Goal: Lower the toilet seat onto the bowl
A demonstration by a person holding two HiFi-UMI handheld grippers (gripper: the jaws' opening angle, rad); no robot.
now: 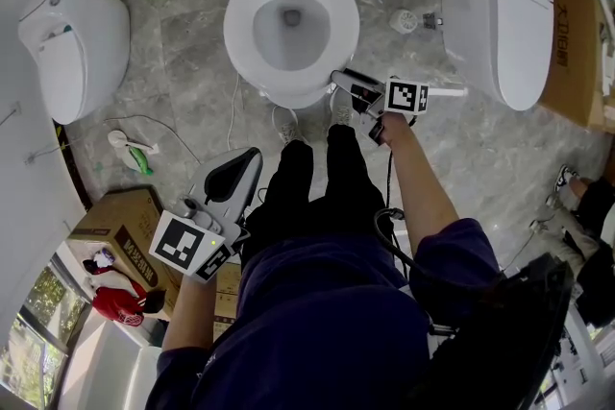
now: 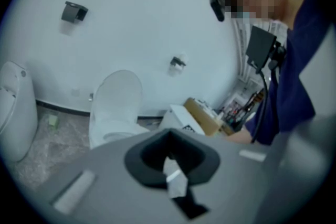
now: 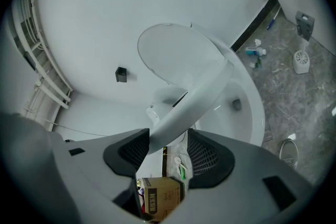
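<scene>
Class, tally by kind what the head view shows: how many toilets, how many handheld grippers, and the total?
Toilets: 3 (left toilet, middle toilet, right toilet)
Grippers: 2 (left gripper, right gripper)
Total: 5

Bright, even light — left gripper view soft and blurred, edges fisheye-bent.

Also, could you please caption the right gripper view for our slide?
Toilet seat passes between the right gripper's open jaws, bowl beyond.
</scene>
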